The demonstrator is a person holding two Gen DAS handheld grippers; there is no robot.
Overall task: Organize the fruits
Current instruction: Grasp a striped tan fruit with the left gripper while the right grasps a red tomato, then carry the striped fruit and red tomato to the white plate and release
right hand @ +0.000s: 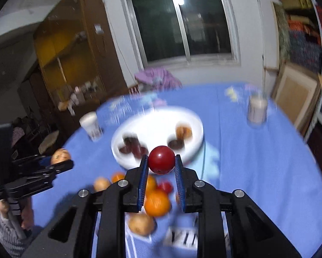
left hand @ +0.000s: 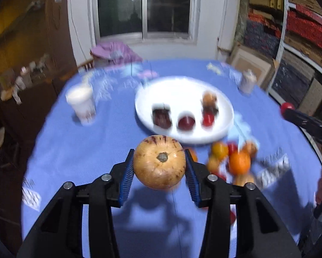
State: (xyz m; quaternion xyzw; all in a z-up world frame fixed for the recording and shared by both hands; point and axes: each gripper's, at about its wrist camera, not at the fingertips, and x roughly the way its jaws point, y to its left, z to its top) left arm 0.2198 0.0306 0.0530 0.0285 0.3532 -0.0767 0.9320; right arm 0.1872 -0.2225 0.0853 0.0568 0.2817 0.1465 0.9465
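Left tool (left hand: 160,165) clamped on a tan, purple-streaked round fruit (left hand: 159,163), held above the table (left hand: 75,150), just near side of the white plate (left hand: 182,90). Right tool (right hand: 161,161) pinched tight on a small red fruit (right hand: 161,159), also lifted, over plate's near rim. Loose fruit pile (right hand: 155,202) lies on table near side of plate, w/ blurred dark & red fruits on plate itself.

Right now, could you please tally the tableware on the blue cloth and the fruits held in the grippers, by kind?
white plate: 1
white cups: 2
tan speckled fruit, in the left gripper: 1
red fruit, in the right gripper: 1
Total: 5
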